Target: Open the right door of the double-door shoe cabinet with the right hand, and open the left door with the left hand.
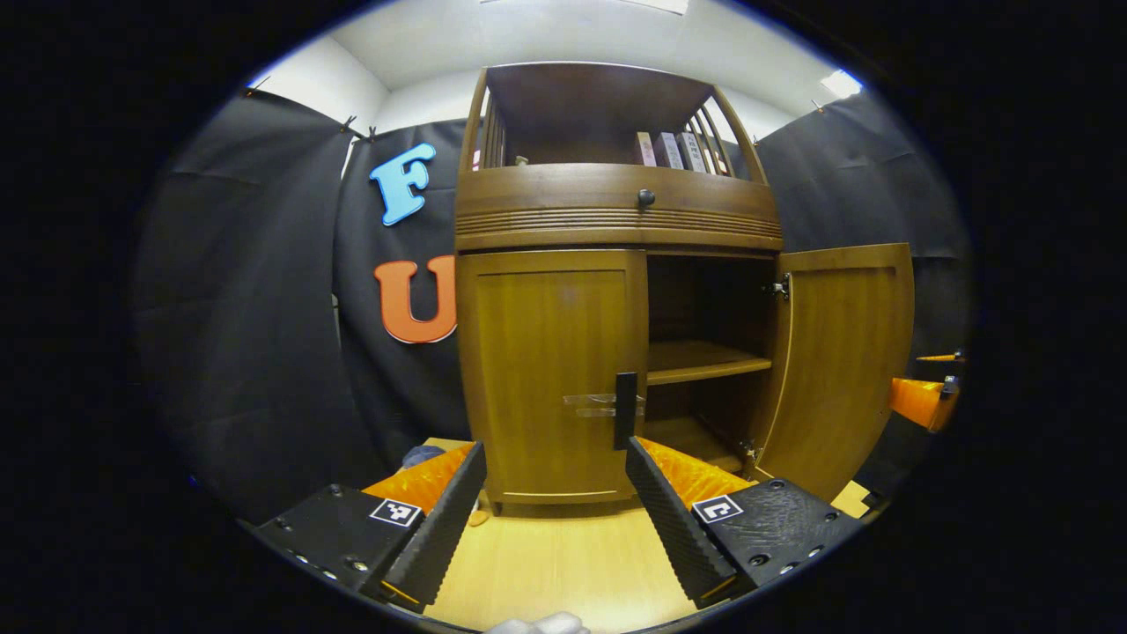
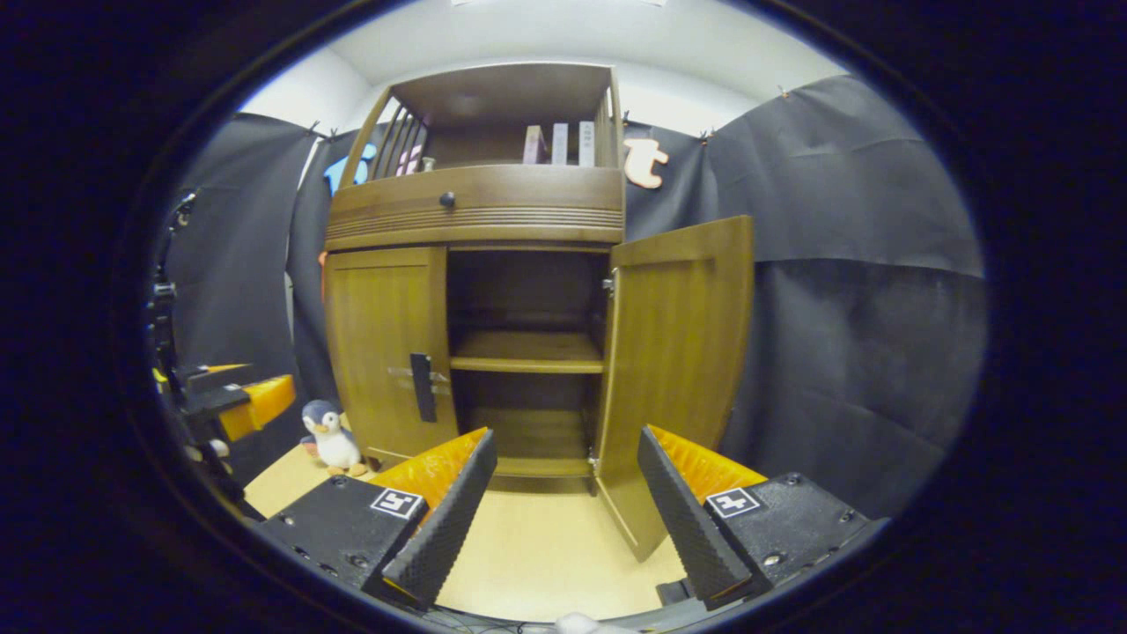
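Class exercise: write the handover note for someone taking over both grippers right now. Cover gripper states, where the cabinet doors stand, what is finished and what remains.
Left gripper: open, holding nothing, facing the closed left door.
Right gripper: open, holding nothing, clear of the right door.
Brown wooden double-door shoe cabinet: its right door is swung wide open, showing the inner shelf. Its left door is shut, with a dark vertical handle at its inner edge.
Done: right door opened.
Left: grip the handle with the left gripper and pull the left door open.
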### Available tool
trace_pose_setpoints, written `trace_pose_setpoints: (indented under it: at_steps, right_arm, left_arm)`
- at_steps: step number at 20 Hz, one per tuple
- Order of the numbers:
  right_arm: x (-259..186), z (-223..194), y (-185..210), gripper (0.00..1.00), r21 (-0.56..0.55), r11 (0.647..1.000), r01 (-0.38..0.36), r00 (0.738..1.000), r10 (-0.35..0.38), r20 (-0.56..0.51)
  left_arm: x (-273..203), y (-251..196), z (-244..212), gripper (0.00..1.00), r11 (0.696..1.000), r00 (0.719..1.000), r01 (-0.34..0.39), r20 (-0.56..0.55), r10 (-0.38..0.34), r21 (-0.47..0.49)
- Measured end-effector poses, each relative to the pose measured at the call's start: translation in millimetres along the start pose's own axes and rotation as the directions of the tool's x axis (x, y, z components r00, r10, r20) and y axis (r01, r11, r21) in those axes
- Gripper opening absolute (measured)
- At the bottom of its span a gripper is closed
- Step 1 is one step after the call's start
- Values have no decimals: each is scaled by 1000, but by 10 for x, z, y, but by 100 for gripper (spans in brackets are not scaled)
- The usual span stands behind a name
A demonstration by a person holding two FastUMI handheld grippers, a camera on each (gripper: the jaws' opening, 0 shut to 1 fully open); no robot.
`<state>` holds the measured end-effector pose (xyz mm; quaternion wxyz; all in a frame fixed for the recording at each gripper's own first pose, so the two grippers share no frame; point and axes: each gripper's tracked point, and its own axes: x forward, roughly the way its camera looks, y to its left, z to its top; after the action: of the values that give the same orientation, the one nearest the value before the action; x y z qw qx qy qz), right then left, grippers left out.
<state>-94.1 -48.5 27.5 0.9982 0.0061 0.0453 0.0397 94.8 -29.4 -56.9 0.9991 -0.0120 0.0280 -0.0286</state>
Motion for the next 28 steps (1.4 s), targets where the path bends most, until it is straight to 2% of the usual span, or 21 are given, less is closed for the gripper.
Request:
trace_pose_setpoints:
  at_steps: [4,8,9,10,12,13,16,17,20,21,22,23,24,25,27,28]
  right_arm:
    - [74,72,-66,100,-10,1000,6,1000,-6,0]
    - [160,124,-152,100,-22,1000,14,1000,-14,-11]
    - [208,143,-199,100,-32,999,19,1000,-20,-14]
    - [257,148,-217,100,-38,999,23,1000,-24,-17]
    - [328,126,-217,100,-50,999,17,999,-19,-33]
    - [374,101,-214,100,-58,998,13,999,-15,-43]
    - [471,79,-200,100,-79,997,4,998,-9,-59]
    - [492,72,-193,100,-86,996,1,998,-7,-63]
    - [550,57,-168,100,-89,996,-5,998,-1,-70]
    - [568,56,-170,100,-91,996,-2,997,-4,-71]
    - [594,37,-175,100,-94,996,-3,997,-5,-75]
    - [618,13,-184,100,-95,995,-5,997,-2,-78]
    - [625,9,-187,100,-95,995,-6,997,-1,-81]
    - [628,3,-180,100,-95,995,-10,996,2,-84]
    - [645,-10,-183,100,-96,995,-11,996,2,-85]
    - [631,-18,-186,100,-97,995,-9,996,0,-89]
  left_arm:
    - [563,-307,-85,96,998,999,47,9,-47,-33]
    - [1247,-472,-251,96,999,1000,30,-6,-30,-37]
    - [1396,-511,-276,100,999,1000,24,-6,-24,-30]
    - [1530,-556,-328,96,1000,1000,20,-15,-21,-21]
    - [1768,-629,-410,100,999,999,32,-17,-32,-14]
    - [1861,-646,-434,96,999,999,34,-14,-35,-10]
    - [2109,-715,-516,93,999,999,40,-30,-41,-25]
    - [2168,-708,-521,100,999,999,39,-28,-40,-27]
    - [2278,-742,-528,72,999,999,46,-22,-47,-21]
    - [2310,-758,-518,59,998,998,53,-18,-53,-16]
    - [2327,-764,-523,69,998,998,58,-18,-58,-12]
    - [2338,-792,-524,50,997,998,68,-16,-69,-19]
    - [2330,-793,-517,59,998,998,65,-14,-66,-20]
    - [2342,-722,-512,51,999,999,33,-11,-33,-15]
    - [2367,-729,-510,35,999,1000,28,-13,-28,-29]
    - [2348,-727,-515,34,999,1000,25,-17,-26,-35]
